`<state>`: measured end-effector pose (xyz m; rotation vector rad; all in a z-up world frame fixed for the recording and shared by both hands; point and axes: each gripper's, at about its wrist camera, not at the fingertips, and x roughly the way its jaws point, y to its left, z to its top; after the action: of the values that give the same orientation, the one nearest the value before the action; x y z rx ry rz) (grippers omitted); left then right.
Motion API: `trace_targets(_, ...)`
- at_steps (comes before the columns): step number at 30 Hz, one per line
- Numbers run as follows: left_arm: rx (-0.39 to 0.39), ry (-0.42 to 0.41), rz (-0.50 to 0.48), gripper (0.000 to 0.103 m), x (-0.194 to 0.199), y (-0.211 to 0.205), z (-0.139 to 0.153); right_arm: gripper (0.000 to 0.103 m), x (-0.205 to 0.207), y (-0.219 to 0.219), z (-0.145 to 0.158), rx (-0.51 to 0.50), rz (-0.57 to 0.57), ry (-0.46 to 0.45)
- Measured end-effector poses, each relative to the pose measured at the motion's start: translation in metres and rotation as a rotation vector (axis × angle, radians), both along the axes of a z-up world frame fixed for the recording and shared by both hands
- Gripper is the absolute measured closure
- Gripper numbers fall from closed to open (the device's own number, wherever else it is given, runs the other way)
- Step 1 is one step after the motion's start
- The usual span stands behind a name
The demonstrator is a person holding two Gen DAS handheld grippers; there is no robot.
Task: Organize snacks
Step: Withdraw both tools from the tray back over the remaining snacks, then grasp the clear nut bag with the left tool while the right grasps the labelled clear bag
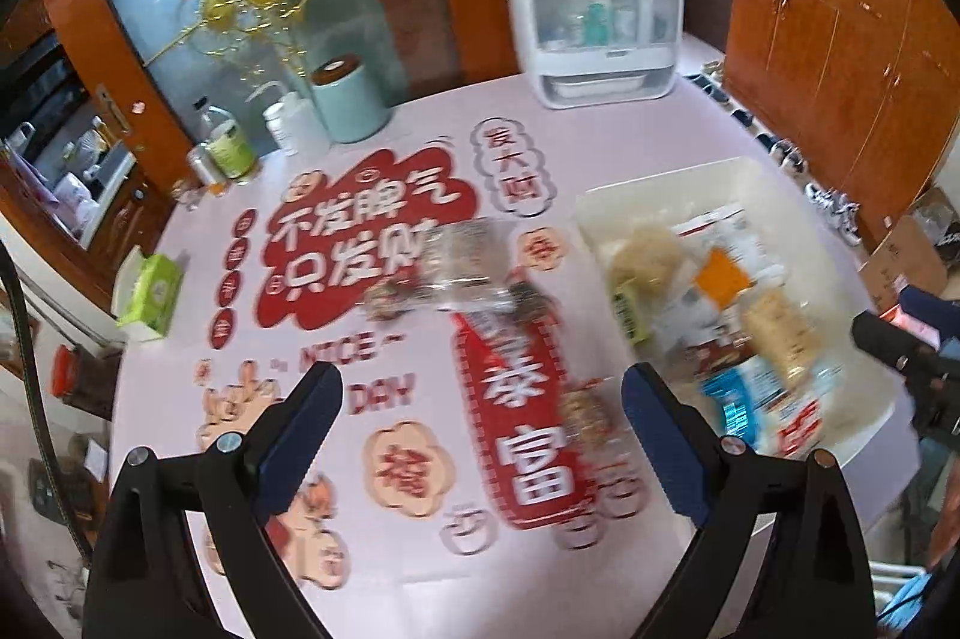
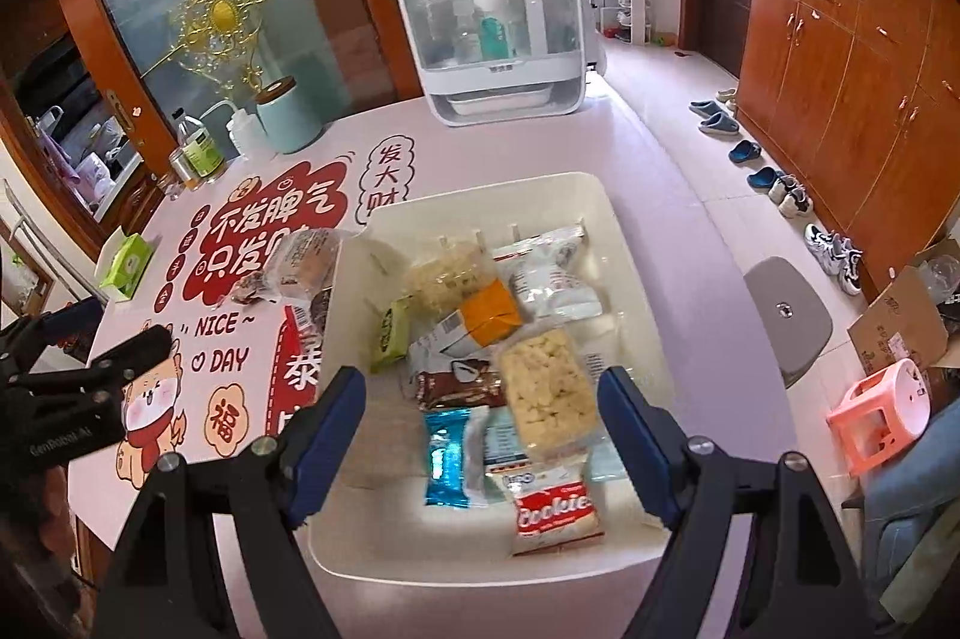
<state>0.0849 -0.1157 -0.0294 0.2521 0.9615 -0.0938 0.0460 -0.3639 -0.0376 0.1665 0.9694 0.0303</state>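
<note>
A white bin (image 2: 600, 207) on the pink table holds several snack packets, among them a Cookies pack (image 2: 555, 507), a blue wrapper (image 2: 447, 459) and a pale puffed-snack bag (image 2: 546, 393). My right gripper (image 2: 480, 399) is open and empty above the bin's near half. My left gripper (image 1: 480, 393) is open and empty over the table, left of the bin (image 1: 672, 177). Clear-wrapped snacks (image 1: 462, 261) lie loose on the table beyond it, and another small packet (image 1: 591, 414) lies near its right finger. The loose snacks also show in the right wrist view (image 2: 300, 267). The left view is blurred.
At the table's far edge stand a white cabinet with bottles (image 1: 594, 15), a teal canister (image 1: 348, 99), a white bottle (image 1: 294, 123) and a green-labelled bottle (image 1: 228, 141). A green tissue box (image 1: 150, 291) sits at the left edge. A grey stool (image 2: 786, 315) and pink stool (image 2: 882, 411) stand on the floor at right.
</note>
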Motion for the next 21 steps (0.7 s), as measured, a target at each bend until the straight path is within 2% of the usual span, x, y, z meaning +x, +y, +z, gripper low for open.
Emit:
trace_targets(4,0.035,0.014,-0.01,0.009,0.005,0.024,0.0,0.023,0.004,0.017,-0.006,0.009,0.014,0.016)
trace_targets(7,0.061,0.022,-0.061,0.009,0.014,0.038,0.006,0.023,0.008,0.032,-0.009,0.006,0.027,0.024)
trace_targets(10,0.134,-0.01,-0.131,0.009,0.027,0.051,0.017,0.023,0.012,0.05,-0.008,-0.002,0.042,0.018)
trace_targets(14,0.177,-0.027,-0.221,0.009,0.052,0.062,0.022,0.023,0.027,0.078,-0.002,-0.03,0.07,-0.005)
trace_targets(17,0.197,-0.012,-0.279,0.009,0.082,0.072,0.01,0.023,0.044,0.097,0.004,-0.045,0.081,-0.029)
trace_targets(21,0.188,0.039,-0.323,0.009,0.116,0.081,-0.023,0.023,0.083,0.122,0.003,-0.045,0.084,-0.03)
